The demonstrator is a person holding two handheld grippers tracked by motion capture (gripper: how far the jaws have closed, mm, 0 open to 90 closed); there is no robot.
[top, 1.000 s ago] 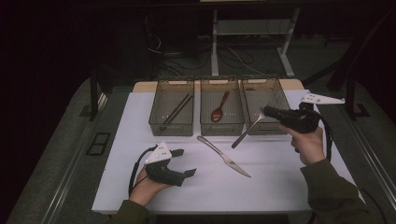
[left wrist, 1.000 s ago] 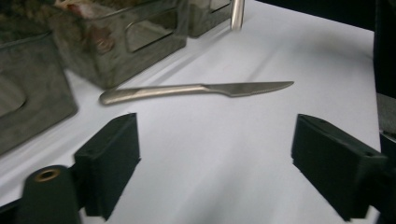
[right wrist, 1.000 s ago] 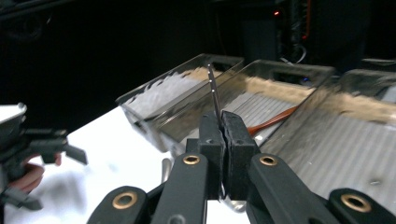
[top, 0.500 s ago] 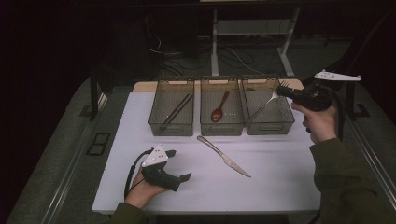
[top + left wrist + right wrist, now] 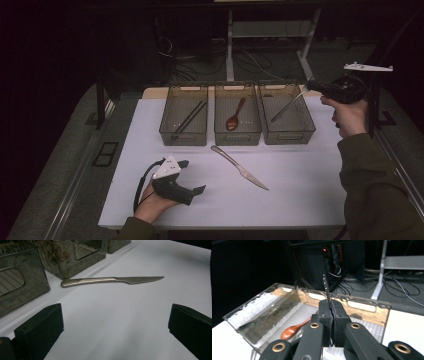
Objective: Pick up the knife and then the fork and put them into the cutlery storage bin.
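From the high view I've got the right gripper [image 5: 314, 90] lifted over the far right corner of the table [image 5: 300, 205], clamped on a fork [image 5: 286, 107] that slants down-left into the right bin [image 5: 286, 131], tines end low; can't tell from here whether it touches the bin floor. Mid bin [image 5: 237, 134] holds a brown spoon [image 5: 235, 117], left bin [image 5: 184, 136] holds dark chopsticks [image 5: 188, 118]. A knife [image 5: 239, 167] lies bare on the white top just in front of the mid bin, handle toward the bins, blade toward the near right. My left gripper [image 5: 192, 176] rests low near the front-left edge, pointing right toward the knife, well apart from it. Left gripper view: jaws stand wide w/ nothing between them, having just finished opening; the knife [image 5: 110, 281] lies crosswise ahead on the table [image 5: 120, 322], handle left by a bin [image 5: 75, 257], serrated blade right. Right gripper view: jaws pinched tight on the fork [image 5: 327, 291], seen edge-on as a thin metal strip sticking up past the pads; below sit the bins w/ the spoon [image 5: 295, 329] and chopsticks [image 5: 259, 320].
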